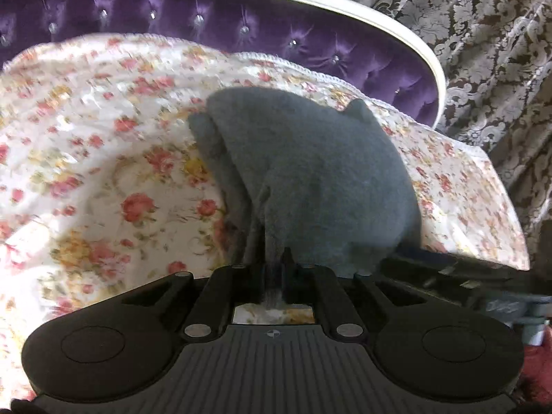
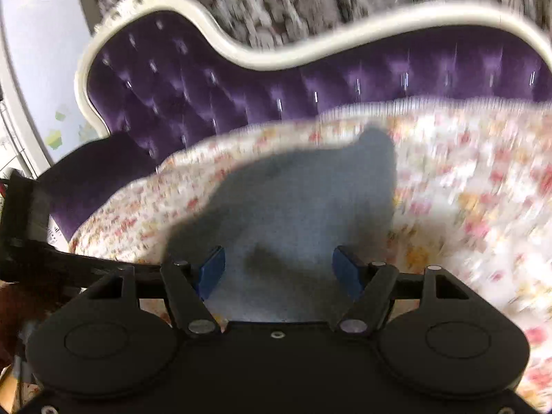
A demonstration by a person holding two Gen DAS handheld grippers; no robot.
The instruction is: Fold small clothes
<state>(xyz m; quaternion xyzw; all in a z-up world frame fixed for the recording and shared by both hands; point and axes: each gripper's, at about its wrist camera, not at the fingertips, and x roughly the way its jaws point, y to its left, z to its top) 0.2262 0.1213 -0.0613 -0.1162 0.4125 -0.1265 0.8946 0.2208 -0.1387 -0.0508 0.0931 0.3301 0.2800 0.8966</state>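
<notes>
A small grey fleece garment [image 1: 310,172] lies bunched on a floral bedspread [image 1: 86,155]. My left gripper [image 1: 274,269] is shut on the garment's near edge, and the cloth rises in folds from the jaws. In the right wrist view the same grey garment [image 2: 293,200] spreads in front of my right gripper [image 2: 277,269], whose blue pads [image 2: 212,269] stand wide apart over the cloth's near edge without pinching it. The view is motion-blurred.
A purple tufted headboard [image 1: 172,10] with a white frame [image 2: 276,58] stands behind the bed. Patterned grey curtains [image 1: 483,34] hang behind it. The other gripper's dark body [image 1: 465,276] shows at the right of the left wrist view.
</notes>
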